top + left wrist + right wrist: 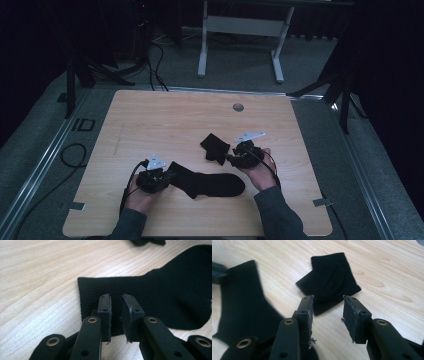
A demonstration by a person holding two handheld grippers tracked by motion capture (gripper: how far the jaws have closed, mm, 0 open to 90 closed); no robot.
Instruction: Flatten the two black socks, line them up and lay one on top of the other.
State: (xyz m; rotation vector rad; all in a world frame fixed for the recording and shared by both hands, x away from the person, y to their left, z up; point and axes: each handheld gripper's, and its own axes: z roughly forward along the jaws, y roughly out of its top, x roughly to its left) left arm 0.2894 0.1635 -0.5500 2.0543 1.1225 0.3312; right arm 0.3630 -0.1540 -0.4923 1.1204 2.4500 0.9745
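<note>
Your left gripper (pixel 115 312) hovers, fingers narrowly parted, at the flat sock's (pixel 210 183) cuff; your right gripper (pixel 328 315), fingers released, faces the folded sock (pixel 329 281) mid-frame, likely for pairing.

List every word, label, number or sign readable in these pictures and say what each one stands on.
"ID": dark letters on the grey floor, left of the wooden table.
Nothing readable on the socks, either gripper or the tabletop.
</note>
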